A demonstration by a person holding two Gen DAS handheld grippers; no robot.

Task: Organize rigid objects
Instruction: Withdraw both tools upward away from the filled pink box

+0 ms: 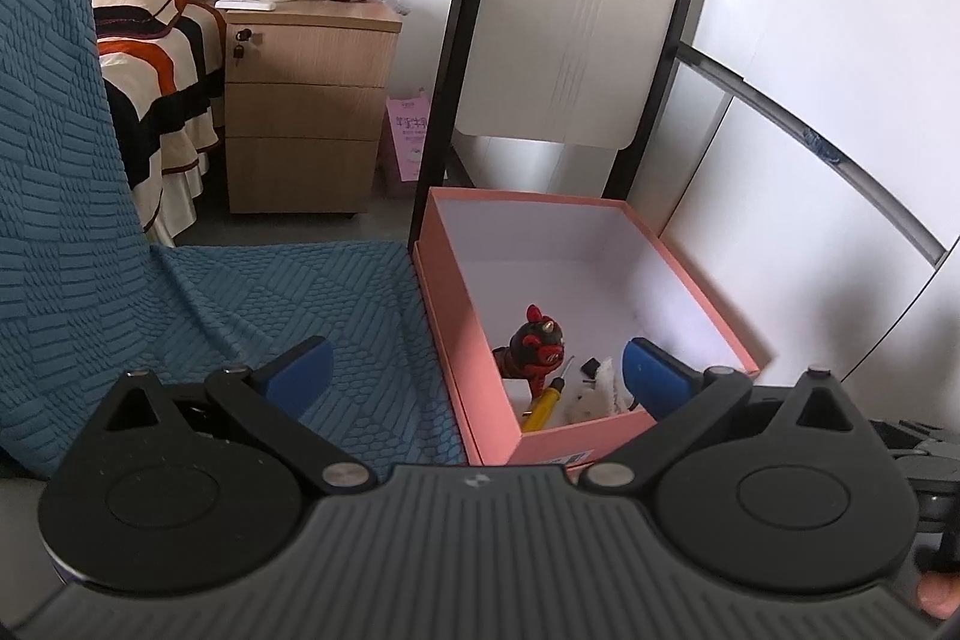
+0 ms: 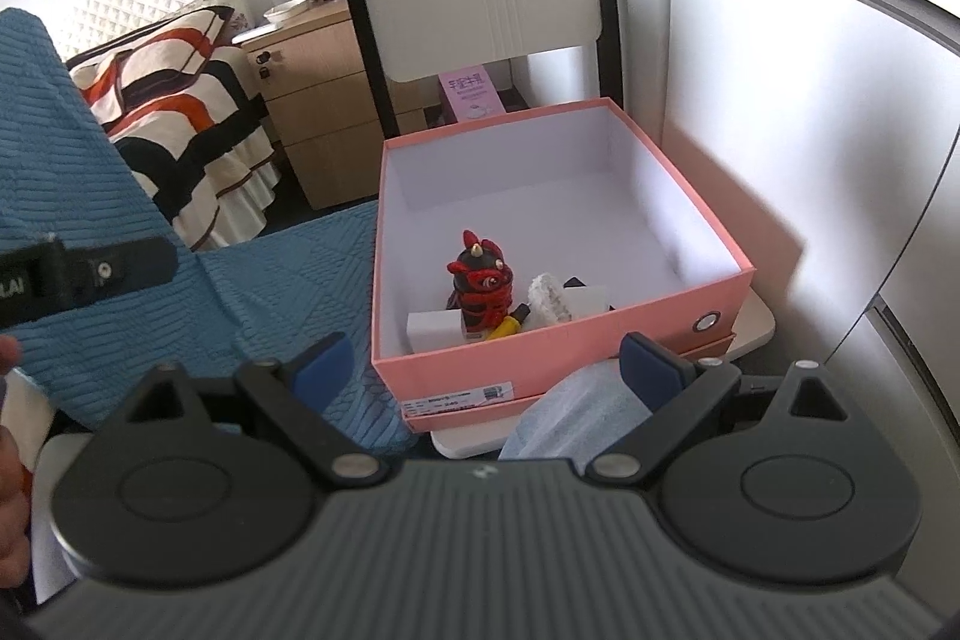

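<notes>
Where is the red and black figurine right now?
In both wrist views the red and black figurine stands inside the pink box, near its front wall, beside a yellow tool.

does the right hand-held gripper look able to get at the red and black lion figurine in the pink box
Probably yes. The right hand-held gripper is open and empty, the pink cardboard box has no lid, and the red and black lion figurine stands upright near the front wall, though crowded by a yellow tool.

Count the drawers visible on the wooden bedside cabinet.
3, stacked on the wooden cabinet beside the bed: the top drawer, which has a key in its lock, the middle drawer, and the bottom drawer. The right wrist view hides part of the cabinet.
</notes>
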